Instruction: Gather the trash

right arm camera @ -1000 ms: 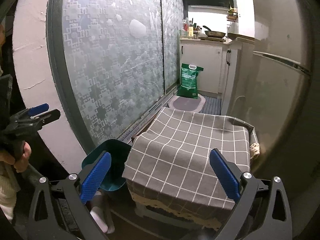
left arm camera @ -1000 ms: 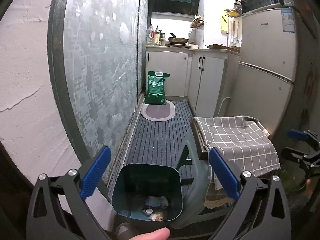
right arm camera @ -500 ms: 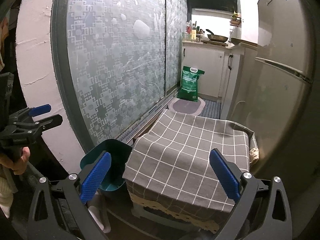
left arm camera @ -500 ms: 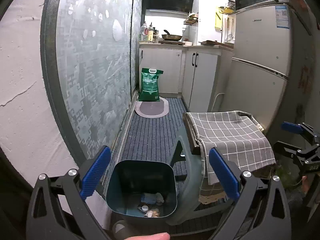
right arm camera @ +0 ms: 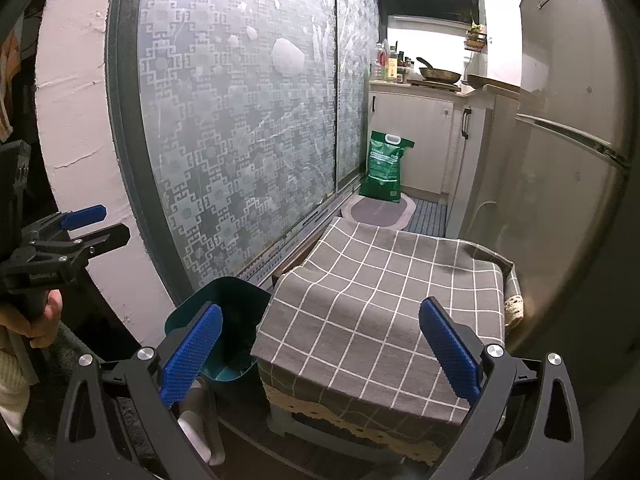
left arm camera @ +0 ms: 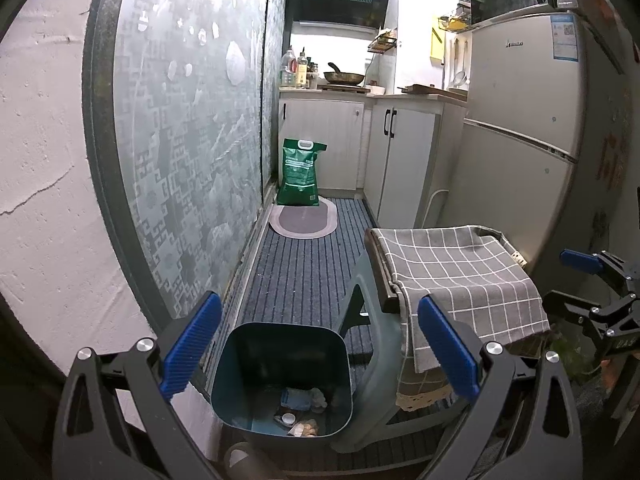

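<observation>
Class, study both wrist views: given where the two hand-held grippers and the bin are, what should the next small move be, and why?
Probably swing one open hand-held gripper away to look for more litter. The left hand-held gripper hangs open and empty over the teal bin, which already holds scraps. The right hand-held gripper is also open and empty above the checked cloth, which shows no trash.

The right tool (right arm camera: 320, 344) gapes empty over a checked cloth (right arm camera: 384, 300) beside the teal bin (right arm camera: 224, 304).
</observation>
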Tool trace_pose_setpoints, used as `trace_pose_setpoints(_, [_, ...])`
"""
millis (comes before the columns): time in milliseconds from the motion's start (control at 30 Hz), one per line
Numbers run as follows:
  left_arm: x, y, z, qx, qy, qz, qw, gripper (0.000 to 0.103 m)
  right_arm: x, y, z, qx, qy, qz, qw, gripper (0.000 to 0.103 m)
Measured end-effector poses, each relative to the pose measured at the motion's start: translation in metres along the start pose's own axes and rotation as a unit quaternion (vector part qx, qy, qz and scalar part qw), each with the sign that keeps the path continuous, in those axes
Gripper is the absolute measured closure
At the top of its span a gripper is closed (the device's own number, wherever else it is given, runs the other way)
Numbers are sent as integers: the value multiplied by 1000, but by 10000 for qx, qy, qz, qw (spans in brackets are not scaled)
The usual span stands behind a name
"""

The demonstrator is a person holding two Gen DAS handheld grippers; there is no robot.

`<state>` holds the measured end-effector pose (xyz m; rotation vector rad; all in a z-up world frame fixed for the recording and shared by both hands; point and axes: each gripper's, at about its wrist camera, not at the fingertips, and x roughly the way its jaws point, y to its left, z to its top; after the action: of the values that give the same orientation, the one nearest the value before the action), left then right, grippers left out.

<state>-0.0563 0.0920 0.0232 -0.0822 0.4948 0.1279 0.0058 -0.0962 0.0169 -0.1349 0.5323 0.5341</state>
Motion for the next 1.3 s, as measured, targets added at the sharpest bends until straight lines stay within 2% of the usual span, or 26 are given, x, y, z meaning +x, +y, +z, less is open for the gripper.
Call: trace_pose_setpoints(1300, [-1, -2, 1, 41, -15, -57, 10000, 3, 3, 5, 0, -54, 19, 13, 10000, 3])
